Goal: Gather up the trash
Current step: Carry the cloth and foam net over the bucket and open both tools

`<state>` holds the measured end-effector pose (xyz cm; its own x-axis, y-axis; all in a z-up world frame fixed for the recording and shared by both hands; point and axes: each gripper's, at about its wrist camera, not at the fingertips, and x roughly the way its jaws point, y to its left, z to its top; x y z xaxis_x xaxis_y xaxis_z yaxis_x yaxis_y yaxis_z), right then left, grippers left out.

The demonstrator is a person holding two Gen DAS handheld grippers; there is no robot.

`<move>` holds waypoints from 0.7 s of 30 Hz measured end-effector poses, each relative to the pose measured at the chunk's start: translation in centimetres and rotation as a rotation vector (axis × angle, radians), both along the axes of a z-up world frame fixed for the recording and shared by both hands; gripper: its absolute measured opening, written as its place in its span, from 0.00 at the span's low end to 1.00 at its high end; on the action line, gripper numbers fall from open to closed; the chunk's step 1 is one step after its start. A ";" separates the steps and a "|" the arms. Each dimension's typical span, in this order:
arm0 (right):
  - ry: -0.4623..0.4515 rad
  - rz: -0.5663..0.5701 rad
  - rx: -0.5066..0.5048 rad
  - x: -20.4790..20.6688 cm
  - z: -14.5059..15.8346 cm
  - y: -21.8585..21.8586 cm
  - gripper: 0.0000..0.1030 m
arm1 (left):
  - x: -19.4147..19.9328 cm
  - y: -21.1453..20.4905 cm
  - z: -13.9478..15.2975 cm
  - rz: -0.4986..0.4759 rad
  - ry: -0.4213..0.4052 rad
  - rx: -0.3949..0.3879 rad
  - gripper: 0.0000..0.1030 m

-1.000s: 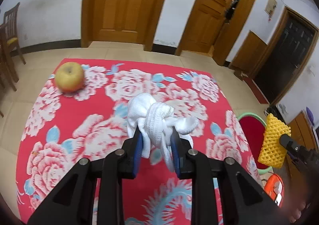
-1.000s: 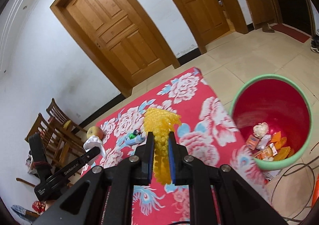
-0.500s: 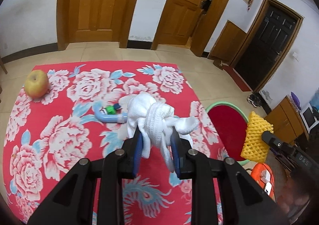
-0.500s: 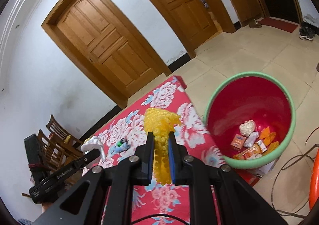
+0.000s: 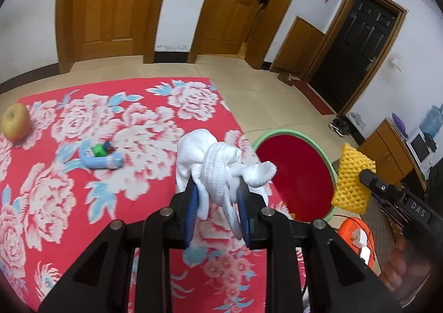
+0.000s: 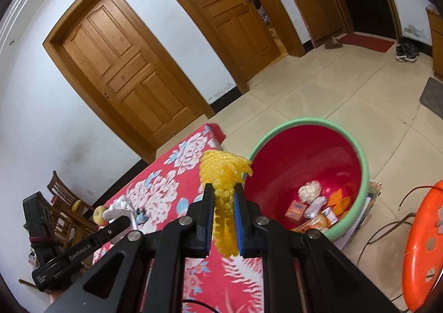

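- On the floor at the right end of the desk stood a red bin (image 6: pixel 304 163) with a green rim. Its bottom held a crumpled whitish wad (image 6: pixel 309 191), a small orange-and-blue box (image 6: pixel 295 208) and several orange wrappers (image 6: pixel 336 199); the other bits were too small to tell.
- Farthest left on the red floral cloth (image 5: pixel 55 196) that covered the desk lay a yellow apple (image 5: pixel 15 127).
- Right of it, well apart, lay a light blue curved toy (image 5: pixel 101 160) with a green piece on top.
- Next came the left hand-held gripper (image 5: pixel 217 205), its blue pads pinching a white foam net (image 5: pixel 218 166) held above the cloth, near the bin's left rim.
- Furthest right, the right hand-held gripper (image 6: pixel 224 218) was clamped on a yellow foam net (image 6: pixel 223 174), held up beside the bin's near rim; whether it was over the opening I could not tell.
- Right of the bin stood an orange stool (image 6: pixel 423 243), with dark cables (image 6: pixel 387 230) trailing on the floor beside it.
- The floor was pale tile (image 6: pixel 346 97).
- Along the white back wall stood two wooden doors (image 5: pixel 110 5), the right one ajar; on the right wall was a black door (image 5: pixel 357 49) with a red mat before it.
- Wooden chairs (image 6: pixel 63 202) stood at the desk's far left end.
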<state>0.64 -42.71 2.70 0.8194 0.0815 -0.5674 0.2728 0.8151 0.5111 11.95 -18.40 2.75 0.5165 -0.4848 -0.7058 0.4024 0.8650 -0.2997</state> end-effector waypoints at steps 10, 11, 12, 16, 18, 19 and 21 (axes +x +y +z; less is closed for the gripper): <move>0.031 -0.079 0.016 -0.2 -1.7 -3.7 0.15 | 0.1 -5.5 -0.5 -0.106 -0.007 0.035 0.25; 0.038 -0.087 0.021 -0.1 -2.0 -4.0 0.15 | 0.1 -6.1 -0.6 -0.112 -0.009 0.046 0.25; 0.044 -0.094 0.024 0.0 -2.2 -4.4 0.15 | 0.2 -6.5 -0.7 -0.117 -0.010 0.052 0.25; 0.068 -0.122 0.027 0.1 -3.2 -5.5 0.15 | 0.5 -8.8 -1.6 -0.155 -0.001 0.077 0.25; 0.079 -0.135 0.028 0.2 -3.6 -6.1 0.16 | 0.5 -9.7 -2.0 -0.175 0.009 0.077 0.25; 0.090 -0.141 0.035 0.4 -4.0 -6.4 0.16 | 0.5 -10.3 -2.2 -0.188 0.013 0.077 0.25; 0.109 -0.146 0.042 0.6 -4.6 -6.9 0.17 | 0.5 -11.3 -2.5 -0.209 0.019 0.078 0.25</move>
